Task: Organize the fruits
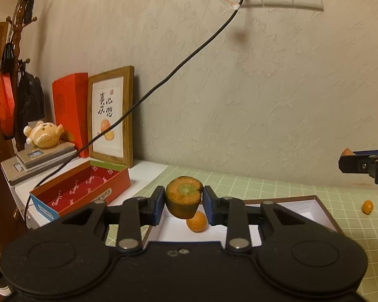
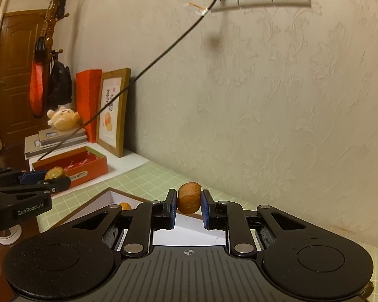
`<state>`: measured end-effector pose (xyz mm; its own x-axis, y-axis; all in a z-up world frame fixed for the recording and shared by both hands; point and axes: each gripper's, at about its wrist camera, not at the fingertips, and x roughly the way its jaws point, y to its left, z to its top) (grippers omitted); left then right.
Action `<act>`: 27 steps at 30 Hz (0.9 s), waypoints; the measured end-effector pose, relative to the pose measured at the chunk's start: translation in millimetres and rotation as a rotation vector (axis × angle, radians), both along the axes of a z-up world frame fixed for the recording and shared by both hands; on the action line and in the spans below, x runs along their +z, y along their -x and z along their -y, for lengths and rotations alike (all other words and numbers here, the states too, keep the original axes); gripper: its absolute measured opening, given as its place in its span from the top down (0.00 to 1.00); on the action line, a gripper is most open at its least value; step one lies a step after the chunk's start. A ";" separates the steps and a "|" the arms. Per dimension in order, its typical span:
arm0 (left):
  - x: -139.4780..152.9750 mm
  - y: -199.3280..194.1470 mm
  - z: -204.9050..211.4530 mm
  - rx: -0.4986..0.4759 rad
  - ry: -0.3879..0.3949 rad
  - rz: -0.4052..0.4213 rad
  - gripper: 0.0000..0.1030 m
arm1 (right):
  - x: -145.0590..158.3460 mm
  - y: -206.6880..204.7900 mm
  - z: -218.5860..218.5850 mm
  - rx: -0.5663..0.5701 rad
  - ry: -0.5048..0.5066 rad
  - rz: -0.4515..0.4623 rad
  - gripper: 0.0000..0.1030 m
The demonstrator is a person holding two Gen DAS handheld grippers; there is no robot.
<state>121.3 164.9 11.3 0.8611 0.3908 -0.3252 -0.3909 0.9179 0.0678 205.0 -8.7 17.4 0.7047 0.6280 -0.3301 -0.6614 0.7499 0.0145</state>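
Observation:
My left gripper (image 1: pixel 184 201) is shut on a green-tinged orange fruit (image 1: pixel 184 197) and holds it above a shallow white box with a brown rim (image 1: pixel 325 209). A small round orange (image 1: pixel 197 221) lies in that box below it. My right gripper (image 2: pixel 188 203) is shut on an orange fruit (image 2: pixel 188 200) above the same box (image 2: pixel 105 193), where the small orange (image 2: pixel 124 206) shows. A tiny kumquat (image 1: pixel 367 206) lies on the green checked cloth (image 1: pixel 289 188) to the right. Each gripper shows in the other's view: the right one at the right edge (image 1: pixel 350 159), the left one at the left (image 2: pixel 44 178).
An open red box (image 1: pixel 83 188) stands left of the cloth on a white surface. Behind it lean a framed picture (image 1: pixel 112 115) and a red bag (image 1: pixel 70 110). A plush toy (image 1: pixel 44 136) lies on stacked books. A black cable (image 1: pixel 163 80) hangs from the wall socket. The wall is close behind.

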 end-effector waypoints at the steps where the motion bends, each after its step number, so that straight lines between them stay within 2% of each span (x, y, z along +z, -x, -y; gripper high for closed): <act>1: -1.5 -2.3 -2.6 0.003 0.009 -0.006 0.78 | -1.9 -3.1 -1.4 -0.002 0.001 -0.006 0.80; 6: -8.7 -10.8 -14.5 0.020 0.042 -0.026 0.78 | -10.9 -20.1 -3.5 -0.021 0.004 -0.046 0.80; 27: -30.6 -35.5 -26.7 0.025 0.074 -0.107 0.78 | -35.2 -58.3 -12.4 -0.034 0.033 -0.124 0.80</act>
<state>156.9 191.6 -19.2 0.8105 0.3832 -0.4431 -0.4076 0.9121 0.0431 263.3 3.7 -17.8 0.6777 0.5920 -0.4363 -0.6305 0.7731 0.0696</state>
